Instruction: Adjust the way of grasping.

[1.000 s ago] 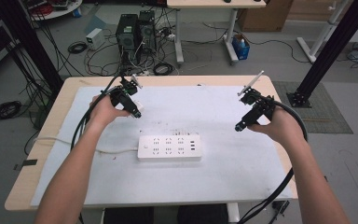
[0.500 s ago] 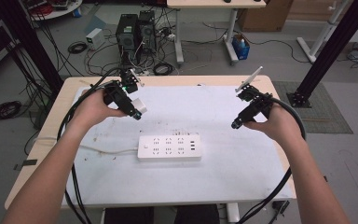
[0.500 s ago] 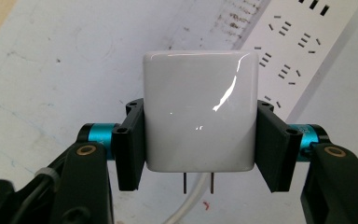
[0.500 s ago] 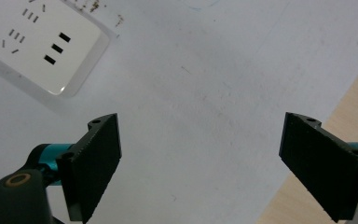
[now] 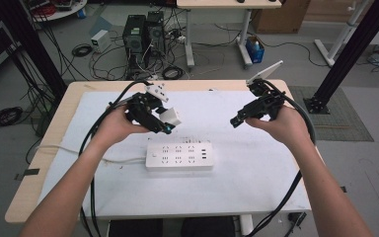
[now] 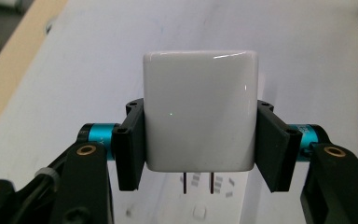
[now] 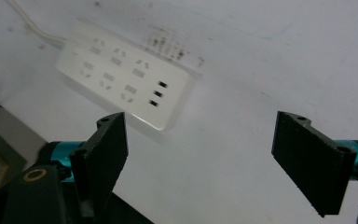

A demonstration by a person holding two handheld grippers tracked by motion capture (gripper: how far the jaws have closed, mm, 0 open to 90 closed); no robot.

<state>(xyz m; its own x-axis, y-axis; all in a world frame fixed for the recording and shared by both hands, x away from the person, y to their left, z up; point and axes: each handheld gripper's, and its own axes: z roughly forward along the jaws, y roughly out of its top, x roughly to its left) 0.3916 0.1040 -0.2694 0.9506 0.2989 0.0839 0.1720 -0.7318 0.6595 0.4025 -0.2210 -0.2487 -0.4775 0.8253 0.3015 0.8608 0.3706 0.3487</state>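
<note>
hidden: charger (image 6: pixel 200 109) sides behind pads | cut off: power strip (image 7: pixel 121 74) cord, top edge

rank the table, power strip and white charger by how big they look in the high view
1. table
2. power strip
3. white charger, held above the table and so nearer the camera, yet plainly smallest

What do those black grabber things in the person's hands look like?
Each hand holds a black gripper: the left gripper and the right gripper. Both have two flat black jaws on shiny turquoise collars, brass-coloured rivets on the black link arms, and thick black cables trailing off the table. A pale grey three-cornered plate tops the right one. The forearms are bare, no sleeves.
</note>
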